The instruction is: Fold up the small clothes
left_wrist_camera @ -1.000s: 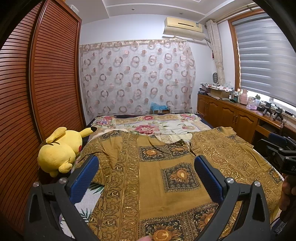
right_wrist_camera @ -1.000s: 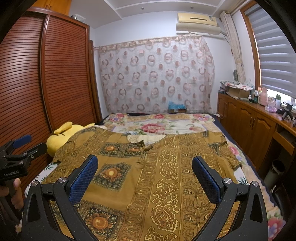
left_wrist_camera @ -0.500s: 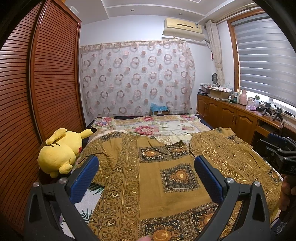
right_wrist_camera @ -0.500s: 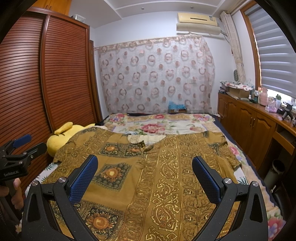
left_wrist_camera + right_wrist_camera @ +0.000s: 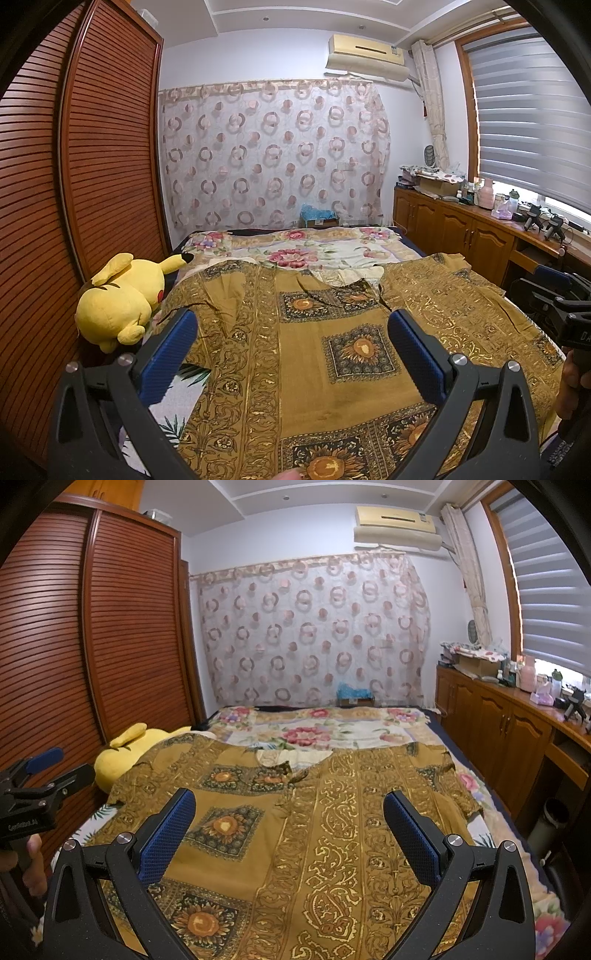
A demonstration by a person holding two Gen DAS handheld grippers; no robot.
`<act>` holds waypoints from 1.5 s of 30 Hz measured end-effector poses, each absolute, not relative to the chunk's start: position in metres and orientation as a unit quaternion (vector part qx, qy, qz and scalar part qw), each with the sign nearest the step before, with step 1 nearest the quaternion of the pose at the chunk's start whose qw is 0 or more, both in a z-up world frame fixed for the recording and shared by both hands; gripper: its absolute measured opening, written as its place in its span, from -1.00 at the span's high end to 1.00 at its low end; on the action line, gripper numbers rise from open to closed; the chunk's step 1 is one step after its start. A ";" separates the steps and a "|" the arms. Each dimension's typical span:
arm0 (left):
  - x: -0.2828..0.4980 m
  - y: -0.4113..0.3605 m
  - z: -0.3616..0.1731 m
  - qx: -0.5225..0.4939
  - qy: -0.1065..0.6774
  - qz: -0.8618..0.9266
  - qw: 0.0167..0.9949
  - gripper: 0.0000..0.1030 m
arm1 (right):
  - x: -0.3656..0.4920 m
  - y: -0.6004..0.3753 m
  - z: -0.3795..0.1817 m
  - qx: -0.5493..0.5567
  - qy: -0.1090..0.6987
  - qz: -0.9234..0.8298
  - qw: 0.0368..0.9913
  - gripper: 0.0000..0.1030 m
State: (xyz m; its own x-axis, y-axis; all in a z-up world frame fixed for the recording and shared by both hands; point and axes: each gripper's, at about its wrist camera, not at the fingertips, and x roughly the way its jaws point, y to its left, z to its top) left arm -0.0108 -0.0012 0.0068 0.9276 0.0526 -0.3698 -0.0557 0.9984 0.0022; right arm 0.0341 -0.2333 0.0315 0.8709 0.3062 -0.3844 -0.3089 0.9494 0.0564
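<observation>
While the left gripper [image 5: 290, 341] hangs over the near end of the bed [image 5: 332, 245], its jaws stand wide apart with nothing between them. Below it a shirt [image 5: 317, 354], mustard with gold scrollwork and sunflower squares, lies spread flat across the bed's near half, collar toward the far end. A yellow plush [image 5: 122, 295] lies at the bed's left edge, just beside the shirt's left sleeve and against the wardrobe [image 5: 74, 184]. At the right edge of this view the right gripper [image 5: 561, 295] shows, held in a hand [image 5: 570, 384]. From the right wrist view, the right gripper [image 5: 290, 819] hovers above the same shirt [image 5: 332, 830], jaws likewise spread and empty. The shirt's right sleeve reaches the bed's [image 5: 406, 731] right edge. The plush [image 5: 125, 753] peeks out behind the shirt's left shoulder, and the left gripper [image 5: 40, 779] sits at the view's left edge.
</observation>
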 end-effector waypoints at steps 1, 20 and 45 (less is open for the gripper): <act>-0.011 -0.001 0.006 -0.004 0.190 0.029 0.981 -1.00 | 0.033 -0.229 0.025 -0.004 0.199 0.160 0.967 -1.00; 0.001 0.064 -0.022 -0.018 0.235 0.070 0.969 -1.00 | 0.057 -0.197 0.002 -0.016 0.241 0.202 0.949 -1.00; 0.070 0.180 -0.085 -0.064 0.353 0.074 0.930 -0.92 | 0.150 -0.106 -0.028 -0.086 0.330 0.313 0.887 -1.00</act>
State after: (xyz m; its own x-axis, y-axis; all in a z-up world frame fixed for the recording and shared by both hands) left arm 0.0696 0.1801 -0.0847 0.7393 0.0915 -0.6672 -0.1825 0.9809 -0.0676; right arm 0.1504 -0.1064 -0.0277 0.5866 0.4979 -0.6387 -0.6108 0.7899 0.0547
